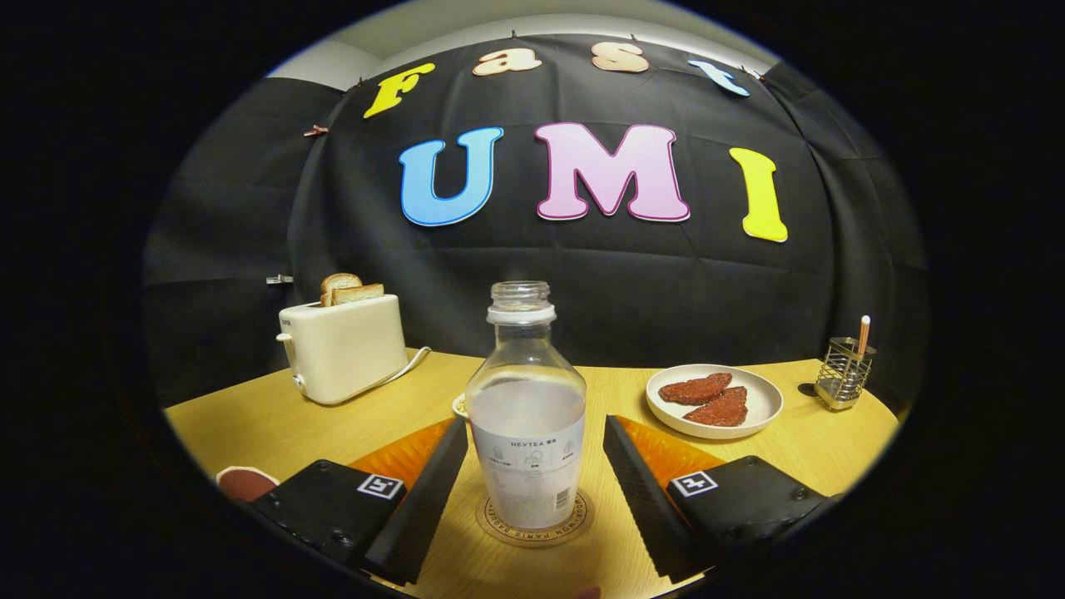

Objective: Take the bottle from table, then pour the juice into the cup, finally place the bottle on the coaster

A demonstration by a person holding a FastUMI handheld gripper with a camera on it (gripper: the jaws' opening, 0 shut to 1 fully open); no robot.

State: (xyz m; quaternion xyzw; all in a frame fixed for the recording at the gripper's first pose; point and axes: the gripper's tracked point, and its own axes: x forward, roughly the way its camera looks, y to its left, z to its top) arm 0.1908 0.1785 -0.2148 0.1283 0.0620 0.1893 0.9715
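Note:
A clear, uncapped bottle [526, 366] with a white label stands upright on a round cork coaster [532, 538] on the wooden table [250, 416]. It is about half full of a pale liquid. My gripper [534, 423] is open, with one finger on each side of the bottle and a small gap between each finger and the bottle. Behind the bottle's left side and the left finger peeks a small white rim [459, 406], perhaps the cup; most of it is hidden.
A cream toaster [341, 349] with bread slices stands at the back left, its cord trailing on the table. To the right sit a white plate [749, 426] with two brown patties and a wire holder [844, 374]. A white-rimmed reddish object [245, 482] lies beside the left finger.

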